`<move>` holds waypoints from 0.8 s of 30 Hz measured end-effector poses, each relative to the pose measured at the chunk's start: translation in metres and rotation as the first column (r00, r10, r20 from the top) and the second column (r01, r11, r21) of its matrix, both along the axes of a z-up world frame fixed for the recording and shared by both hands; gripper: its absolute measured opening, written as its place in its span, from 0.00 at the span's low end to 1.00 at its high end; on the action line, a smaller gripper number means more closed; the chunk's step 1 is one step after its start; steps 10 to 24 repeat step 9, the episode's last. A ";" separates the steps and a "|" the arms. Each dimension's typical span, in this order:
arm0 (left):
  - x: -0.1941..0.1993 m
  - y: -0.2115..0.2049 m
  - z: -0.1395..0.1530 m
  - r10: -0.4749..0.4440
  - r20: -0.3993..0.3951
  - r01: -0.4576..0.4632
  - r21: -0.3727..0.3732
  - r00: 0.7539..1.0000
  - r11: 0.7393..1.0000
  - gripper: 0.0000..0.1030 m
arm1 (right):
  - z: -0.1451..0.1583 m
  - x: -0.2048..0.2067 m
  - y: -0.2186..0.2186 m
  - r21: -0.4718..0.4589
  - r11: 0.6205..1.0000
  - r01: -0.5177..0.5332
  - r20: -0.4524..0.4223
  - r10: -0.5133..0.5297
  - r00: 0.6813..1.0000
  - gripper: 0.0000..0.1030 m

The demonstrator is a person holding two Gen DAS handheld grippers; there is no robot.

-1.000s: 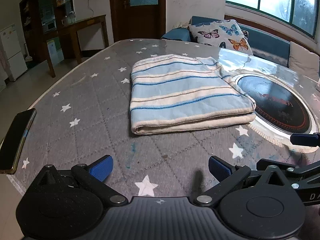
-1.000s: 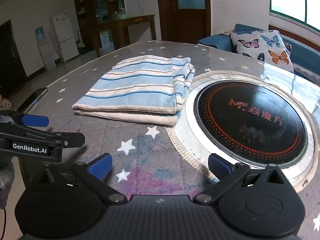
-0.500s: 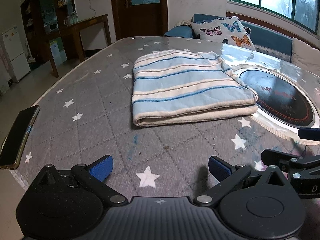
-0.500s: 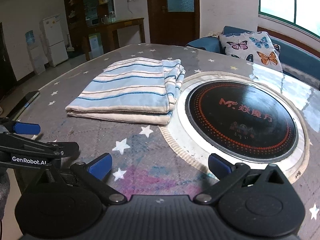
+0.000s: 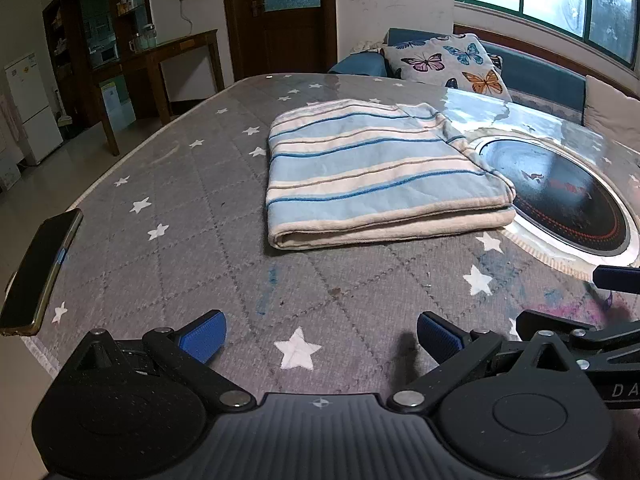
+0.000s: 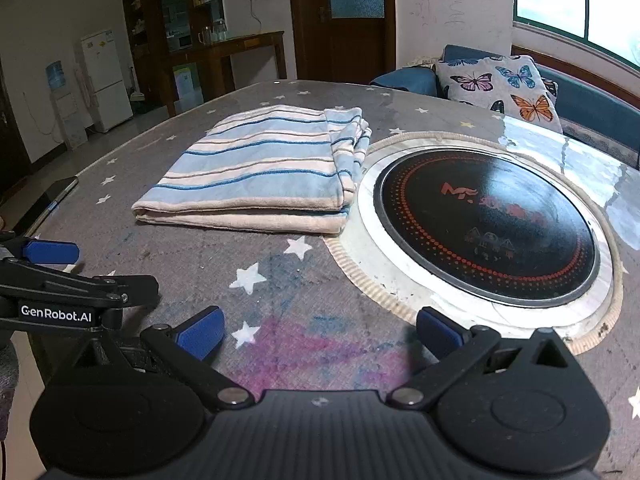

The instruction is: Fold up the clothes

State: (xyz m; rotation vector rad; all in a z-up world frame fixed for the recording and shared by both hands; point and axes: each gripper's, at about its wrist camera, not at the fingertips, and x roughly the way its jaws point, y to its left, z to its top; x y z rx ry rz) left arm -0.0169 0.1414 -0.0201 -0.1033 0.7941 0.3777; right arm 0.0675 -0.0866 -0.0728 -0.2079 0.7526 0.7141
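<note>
A blue and cream striped garment (image 5: 376,176) lies folded in a flat rectangle on the grey star-patterned table (image 5: 168,208); it also shows in the right wrist view (image 6: 264,176). My left gripper (image 5: 320,340) is open and empty, low over the table's near edge, well short of the garment. My right gripper (image 6: 318,334) is open and empty, near the front edge to the right of the left one. The left gripper's fingers (image 6: 52,252) show at the left of the right wrist view.
A round black induction hob (image 6: 488,224) is set into the table, touching the garment's right edge. A dark phone (image 5: 40,268) lies at the table's left edge. A sofa with a butterfly cushion (image 5: 444,64) stands beyond the table.
Both grippers have drawn back a little from the folded garment, toward the table's near edge. The garment has not moved. Both stay open.
</note>
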 end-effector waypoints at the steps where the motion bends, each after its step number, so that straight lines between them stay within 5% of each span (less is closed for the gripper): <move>1: 0.000 0.000 0.000 0.002 0.000 -0.002 0.001 1.000 1.000 1.00 | 0.000 0.000 0.000 -0.001 1.000 0.001 0.000 -0.001 1.000 1.00; 24: -0.002 0.000 0.001 0.008 0.002 -0.008 0.000 1.000 1.000 1.00 | -0.002 -0.005 0.001 0.002 1.000 -0.004 -0.009 0.004 1.000 1.00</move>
